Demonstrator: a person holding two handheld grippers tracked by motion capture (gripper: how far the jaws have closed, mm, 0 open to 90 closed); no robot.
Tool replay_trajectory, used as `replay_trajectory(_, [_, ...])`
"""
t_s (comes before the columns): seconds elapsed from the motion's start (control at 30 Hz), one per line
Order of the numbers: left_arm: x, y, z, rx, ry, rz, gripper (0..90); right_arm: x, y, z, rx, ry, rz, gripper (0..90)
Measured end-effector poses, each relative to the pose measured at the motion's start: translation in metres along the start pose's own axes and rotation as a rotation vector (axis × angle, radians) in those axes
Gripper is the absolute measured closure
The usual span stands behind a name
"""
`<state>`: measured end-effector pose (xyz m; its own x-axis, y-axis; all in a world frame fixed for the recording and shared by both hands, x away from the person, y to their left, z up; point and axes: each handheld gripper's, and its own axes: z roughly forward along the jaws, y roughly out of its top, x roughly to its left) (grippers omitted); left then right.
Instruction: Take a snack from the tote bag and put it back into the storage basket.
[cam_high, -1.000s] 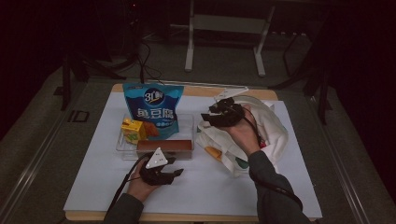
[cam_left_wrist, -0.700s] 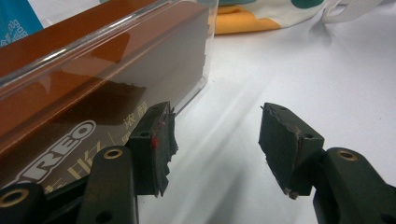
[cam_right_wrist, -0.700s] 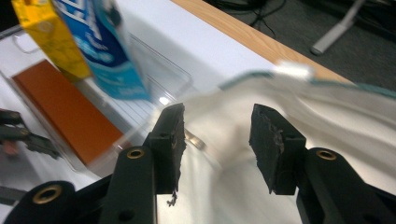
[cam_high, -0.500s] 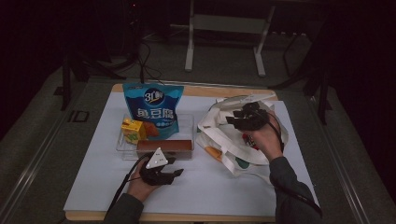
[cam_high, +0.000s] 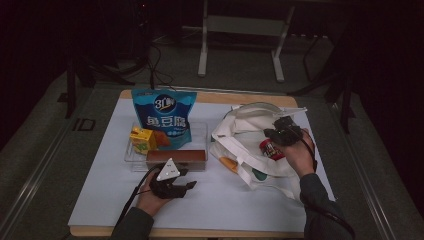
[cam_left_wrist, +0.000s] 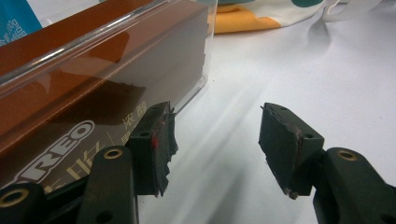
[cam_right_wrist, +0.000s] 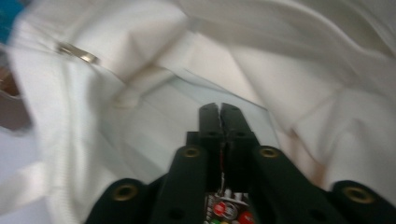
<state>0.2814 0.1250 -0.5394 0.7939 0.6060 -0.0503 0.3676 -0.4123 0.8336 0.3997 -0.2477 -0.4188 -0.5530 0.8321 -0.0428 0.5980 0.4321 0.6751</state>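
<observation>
My right gripper (cam_high: 280, 131) at right of high frame, over white tote bag (cam_high: 240, 131); jaws just closed, clenched on small red packet (cam_high: 270, 149). My left gripper (cam_high: 172, 186) at lower centre, jaws apart, nothing between, just beside brown Oreo box (cam_left_wrist: 84, 93) in clear tray (cam_high: 200, 131).

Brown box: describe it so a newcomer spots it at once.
On the white table cover, find the clear tray left of the cloth bag. The brown box lies along the tray's near edge, by the left gripper. It is long, low and dark brown, unlike the upright blue pouch and yellow carton.
</observation>
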Motion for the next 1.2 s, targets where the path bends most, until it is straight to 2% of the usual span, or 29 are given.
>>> replay_trajectory(0.3, [0.000, 0.000, 0.000, 0.001, 0.001, 0.002, 44.1, -0.010, -0.010, 0.017, 0.064, -0.071, 0.030, 90.0])
replay_trajectory(0.5, [0.000, 0.000, 0.000, 0.002, 0.001, 0.003, 44.2, -0.012, -0.010, 0.027, 0.072, -0.107, 0.044, 90.0])
replay_trajectory(0.67, [-0.001, 0.000, 0.000, 0.001, 0.001, 0.004, 44.2, -0.011, -0.008, 0.036, 0.080, -0.118, 0.057, 90.0])
replay_trajectory(0.8, [-0.001, 0.000, 0.000, 0.001, 0.001, 0.004, 44.2, -0.010, -0.005, 0.044, 0.106, -0.134, 0.047, 90.0])
replay_trajectory(1.03, [-0.001, 0.000, 0.000, 0.001, 0.002, 0.005, 44.2, -0.012, 0.001, 0.058, 0.174, -0.157, 0.041, 89.0])
replay_trajectory(1.2, [-0.001, 0.000, 0.000, 0.001, 0.001, 0.004, 44.2, -0.014, 0.002, 0.063, 0.224, -0.142, 0.035, 90.0])
